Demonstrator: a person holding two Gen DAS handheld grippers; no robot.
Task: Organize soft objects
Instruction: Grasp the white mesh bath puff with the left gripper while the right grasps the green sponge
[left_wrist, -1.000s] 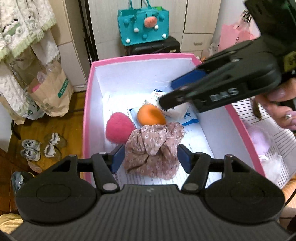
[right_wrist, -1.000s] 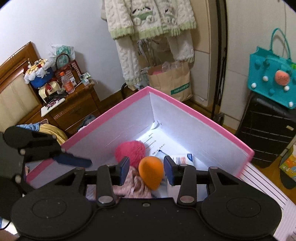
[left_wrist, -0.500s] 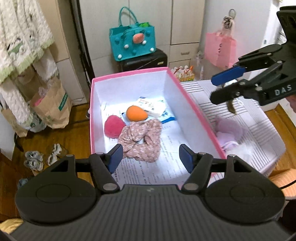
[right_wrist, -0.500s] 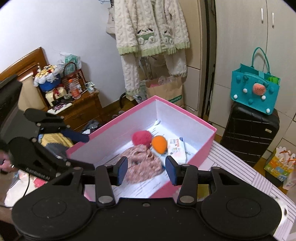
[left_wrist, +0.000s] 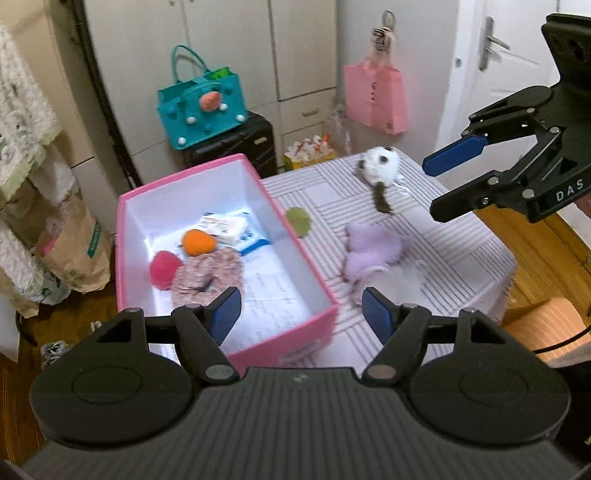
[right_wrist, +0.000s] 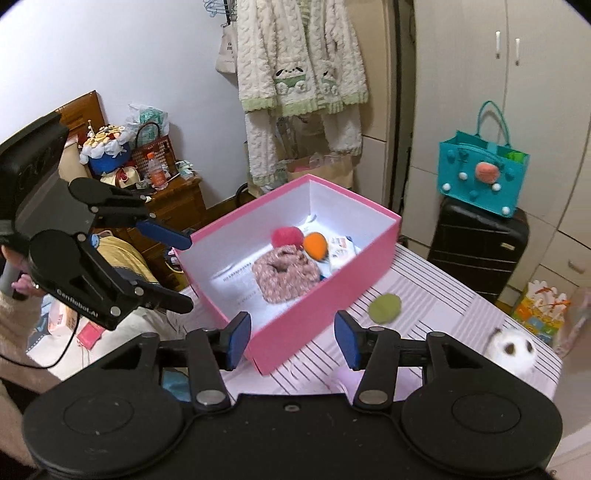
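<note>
**Pink box part filled, both grippers free for the next pick**

Pink card makes our landmark: the box (left_wrist: 310, 275) stands on the striped table (left_wrist: 461, 254). Inside it, from left to right, lie a red pompom (left_wrist: 164, 267), a floral scrunchie (left_wrist: 207, 275), an orange sponge (left_wrist: 197, 242) and a small packet (left_wrist: 229, 225).

We judge ourselves between placements. Our left gripper (left_wrist: 301, 314) hangs above the box's near right corner, jaws apart and just opening, nothing between them. Right of the box, on the table, we see a green puff (left_wrist: 298, 220) just beside its wall, a lilac fluffy thing (left_wrist: 373, 247) further right, and a white fuzzy toy (left_wrist: 380, 166) beyond that. Our right gripper (left_wrist: 430, 190) hovers above these, its jaws also parted and just opening, with nothing in them.

Next we should probably take one loose piece. The puff lies flat against the box wall, so we would come down from the open side. The lilac thing is limp and calls for a wide, deep bite.
</note>
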